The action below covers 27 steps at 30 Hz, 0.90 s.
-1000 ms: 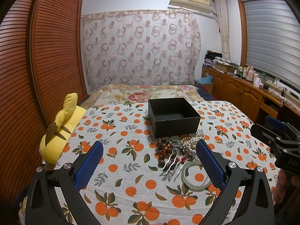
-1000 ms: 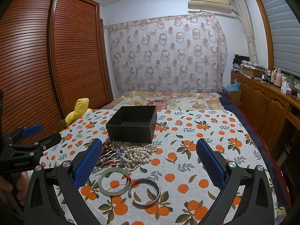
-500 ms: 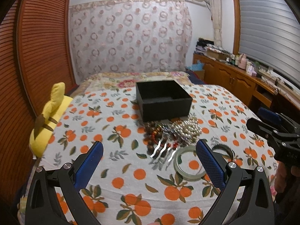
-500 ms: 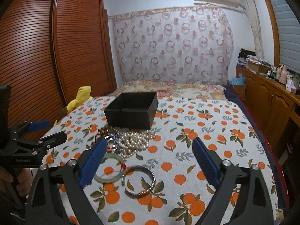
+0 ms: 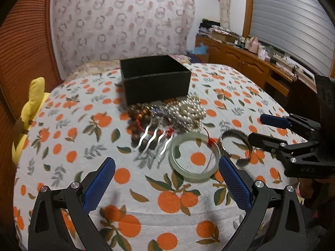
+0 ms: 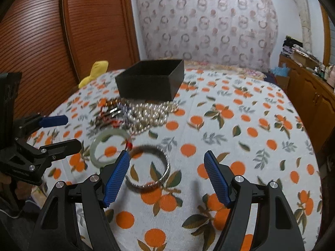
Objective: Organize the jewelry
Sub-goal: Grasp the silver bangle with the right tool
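An open black box [image 5: 156, 79] [image 6: 149, 81] stands on the orange-print cloth. In front of it lies a jewelry pile: pearl strands [image 5: 189, 109] [image 6: 146, 113], brown beads [image 5: 137, 113] and a silver hair comb [image 5: 153, 139]. A pale green jade bangle [image 5: 193, 160] [image 6: 110, 146] lies nearer, with a silver bangle [image 5: 236, 144] [image 6: 147, 168] beside it. My left gripper [image 5: 166, 183] is open and empty just short of the jade bangle. My right gripper [image 6: 167, 178] is open and empty, low over the silver bangle.
A yellow plush toy [image 5: 29, 113] [image 6: 94, 71] lies at the cloth's left edge by the wooden wardrobe doors [image 6: 52, 41]. A wooden sideboard [image 5: 251, 64] with clutter runs along the right wall. A patterned curtain [image 6: 207, 25] hangs behind.
Both grippers have moved forward and down toward the jewelry. The bangles now sit close in front of the fingers. Both grippers stay open.
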Tool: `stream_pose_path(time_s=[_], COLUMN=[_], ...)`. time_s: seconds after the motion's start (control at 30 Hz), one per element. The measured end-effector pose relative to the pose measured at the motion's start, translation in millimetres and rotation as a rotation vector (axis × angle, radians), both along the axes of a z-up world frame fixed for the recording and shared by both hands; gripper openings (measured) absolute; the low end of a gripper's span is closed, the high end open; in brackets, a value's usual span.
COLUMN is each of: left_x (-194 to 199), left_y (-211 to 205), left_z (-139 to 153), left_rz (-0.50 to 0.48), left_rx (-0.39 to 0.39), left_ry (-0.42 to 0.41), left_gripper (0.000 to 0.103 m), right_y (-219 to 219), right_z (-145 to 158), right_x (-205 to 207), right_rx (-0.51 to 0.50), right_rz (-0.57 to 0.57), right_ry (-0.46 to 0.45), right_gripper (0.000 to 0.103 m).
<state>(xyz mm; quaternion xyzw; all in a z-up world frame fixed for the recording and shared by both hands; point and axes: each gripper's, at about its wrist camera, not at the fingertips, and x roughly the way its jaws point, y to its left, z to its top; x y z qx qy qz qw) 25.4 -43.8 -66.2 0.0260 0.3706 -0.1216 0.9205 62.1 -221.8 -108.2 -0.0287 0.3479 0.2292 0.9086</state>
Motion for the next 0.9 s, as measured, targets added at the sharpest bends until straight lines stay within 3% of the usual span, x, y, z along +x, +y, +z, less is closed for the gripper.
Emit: stream_pose_path(time_s=[0.07,0.13,0.23,0.3,0.43,0.6,0.9], left_x=[0.2,0.8,1.5,3.0,6.1,11.5,21.4], left_y=[-1.0,-2.2,-4.0,-5.4,-9.8,-20.2,-34.6], left_z=[-3.3,-5.6,-7.9,-10.3,-14.4,-19.5,-20.8], left_rz=[-0.013,-0.021,-0.04,-0.058,-0.088,-0.128,-0.144], left_rx=[-0.008,-0.011,-0.025,-0.044,-0.066,-0.08,-0.031], left_ry=[0.013,0.022,0.037,0.055,0.087,0.121,0.122], left_gripper=[0.095,0.095,0.095,0.09,0.078,0.074,0.073], right_y=[0.6,-0.5,0.8,4.6,7.1,-3.0,-8.4], right_z=[-4.4,-7.4,-9.9,-11.2,-12.9,-13.3,-13.8], right_x=[2.8,7.2,11.6,11.9,10.0,11.0,12.0], right_rx=[-0.005,-0.01,-0.021,-0.056,-0.101,-0.114,-0.101], right_rz=[-0.001,-0.007,0.005,0.011,0.021,-0.001,-0.014], right_ry=[0.015,0.041,0.07,0.072,0.061,0.054,0.054], right_gripper=[0.071,0.053,0.04,0.036,0.009,0.007,0.007])
